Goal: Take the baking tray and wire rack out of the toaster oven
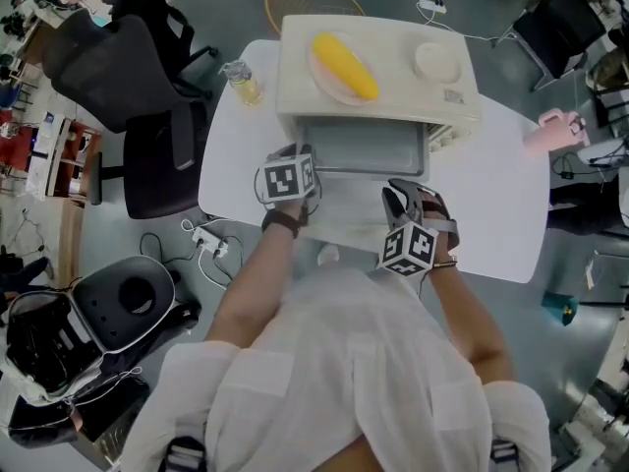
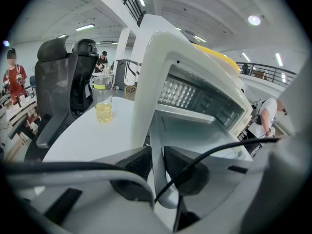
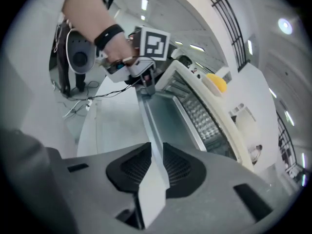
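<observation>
Head view: white desk (image 1: 511, 205) bearing a cream toaster oven (image 1: 378, 101), door side toward the person. On the oven's roof are a plate (image 1: 324, 79) with a yellow corn cob (image 1: 346, 65) and, to its right, a round white dish (image 1: 436, 61). The grey metal baking tray (image 1: 362, 148) is drawn partly out of the oven mouth and lies level, with both tongs at its front rim. Left tongs (image 1: 293, 163), at the tray's near left corner, are clenched on the rim. In the left gripper view that thin metal edge runs between the two dark pads and on toward the oven opening. Right tongs (image 3: 156, 165), near the tray's right front corner, are likewise clenched on the baking tray. In the right gripper view the rim stands pinched between the ribbed pads, and the left tongs with their marker cube grip the far corner. A dimpled metal surface (image 3: 199, 115) shows inside the oven, just beyond the tray. On the desk to the oven's left, apart from it, stands a clear glass of yellow liquid (image 1: 242, 83). A pink object (image 1: 550, 128) sits at the desk's right edge. On the floor to the left are a black office chair (image 1: 118, 62) and a white power strip (image 1: 209, 243).
</observation>
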`<state>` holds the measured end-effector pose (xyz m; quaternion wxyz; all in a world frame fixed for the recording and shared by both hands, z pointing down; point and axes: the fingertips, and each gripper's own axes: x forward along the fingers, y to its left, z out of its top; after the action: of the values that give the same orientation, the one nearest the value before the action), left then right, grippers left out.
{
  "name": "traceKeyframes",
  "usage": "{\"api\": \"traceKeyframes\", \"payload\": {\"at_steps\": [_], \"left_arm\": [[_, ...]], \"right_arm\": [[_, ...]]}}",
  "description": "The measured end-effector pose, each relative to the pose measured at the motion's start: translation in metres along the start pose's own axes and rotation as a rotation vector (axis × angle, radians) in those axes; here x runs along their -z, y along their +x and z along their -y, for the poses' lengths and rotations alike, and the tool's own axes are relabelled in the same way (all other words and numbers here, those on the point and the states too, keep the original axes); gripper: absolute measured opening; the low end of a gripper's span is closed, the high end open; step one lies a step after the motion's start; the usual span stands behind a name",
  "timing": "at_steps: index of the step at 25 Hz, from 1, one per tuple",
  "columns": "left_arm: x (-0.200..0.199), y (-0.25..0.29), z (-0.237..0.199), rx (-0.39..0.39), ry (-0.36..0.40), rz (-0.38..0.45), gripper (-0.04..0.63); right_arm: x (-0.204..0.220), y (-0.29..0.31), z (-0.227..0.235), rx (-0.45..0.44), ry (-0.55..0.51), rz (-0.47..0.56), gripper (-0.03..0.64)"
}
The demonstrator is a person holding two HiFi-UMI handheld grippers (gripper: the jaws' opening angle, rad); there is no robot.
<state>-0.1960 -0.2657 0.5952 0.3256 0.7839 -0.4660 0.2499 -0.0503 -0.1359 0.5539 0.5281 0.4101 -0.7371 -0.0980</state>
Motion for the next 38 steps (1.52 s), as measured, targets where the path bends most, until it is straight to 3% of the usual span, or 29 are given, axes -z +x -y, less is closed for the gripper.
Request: {"api": "traceKeyframes", "payload": {"at_steps": [7,11,13,20,29,38], "left_arm": [[0.001,-0.001,0.001,-0.004,0.007,-0.008,0.074],[0.002,-0.001,0.0,-0.005,0.007,-0.013,0.075],[0.002,-0.002,0.0,-0.005,0.004,-0.016,0.075],[0.002,-0.002,0.001,-0.007,-0.005,-0.018,0.075],[0.004,-0.003,0.002,-0.007,-0.016,-0.033,0.074],[0.005,-0.003,0.003,-0.009,-0.02,-0.035,0.074]], "right_arm": [[0.038,0.005,0.069,0.076,0.473,-0.092,0.074],[0.076,0.022,0.083,0.08,0.809,-0.143,0.104],[0.091,0.027,0.085,0.08,0.912,-0.164,0.116],[0.114,0.04,0.085,0.045,1.004,-0.22,0.126],[0.119,0.056,0.074,-0.064,1.12,-0.237,0.126],[0.119,0.057,0.073,-0.07,1.117,-0.228,0.107]]}}
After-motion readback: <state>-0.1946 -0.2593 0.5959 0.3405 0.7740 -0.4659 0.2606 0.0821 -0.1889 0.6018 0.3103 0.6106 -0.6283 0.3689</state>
